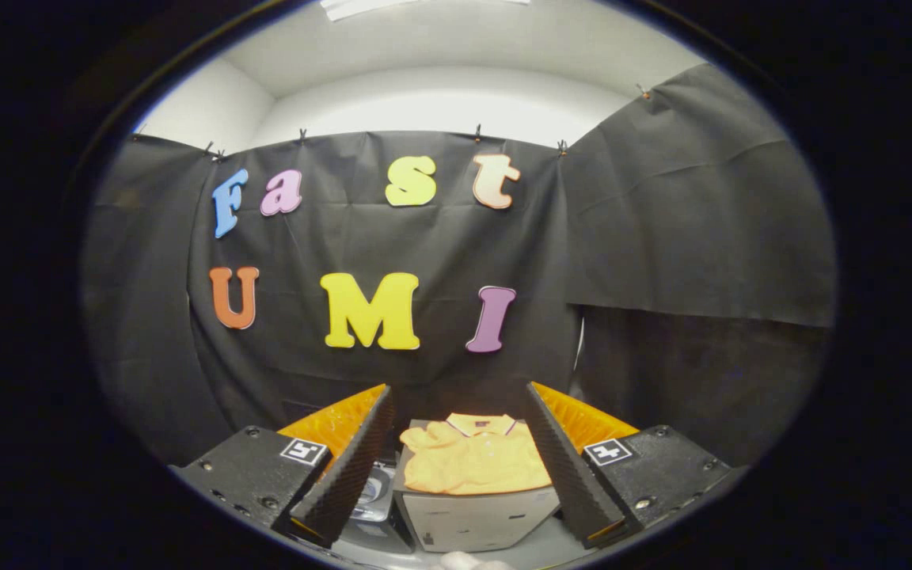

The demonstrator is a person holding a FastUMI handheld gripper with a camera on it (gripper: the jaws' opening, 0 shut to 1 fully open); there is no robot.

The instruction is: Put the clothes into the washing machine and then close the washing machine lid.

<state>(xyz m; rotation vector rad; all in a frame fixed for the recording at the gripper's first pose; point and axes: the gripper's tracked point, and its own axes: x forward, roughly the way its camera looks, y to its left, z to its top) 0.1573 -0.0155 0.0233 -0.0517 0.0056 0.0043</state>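
From the camera riding on the gripper (460, 412), the two ribbed black fingers (357, 459) stand wide apart with nothing between them, their orange backs flaring outward. The claw is empty and hangs well back from the work, which I take as the start of an approach: nothing has been grasped yet. Framed in the gap, beyond the fingertips, lies the yellow polo shirt (473, 463), folded loosely with its collar toward the far wall. It rests on top of a pale grey box (476, 518). I judge it was laid there spread flat so the fingers can come down over a fold and pinch it easily. Just to the left of the box, partly hidden behind the left finger, sits a rounded grey and black thing (373, 491) that may be the small washing machine, though too little of it shows to say whether its lid is up. The clothes are plainly not in any machine yet, and the lid step waits on that. The box stands on a light grey surface (539, 550), smooth and bare where I can see it, and something small and white (468, 560) pokes in at the near edge; I cannot tell what it is. Around all this hangs black cloth (693, 237), clipped up along its top, with white wall and ceiling (440, 87) above.
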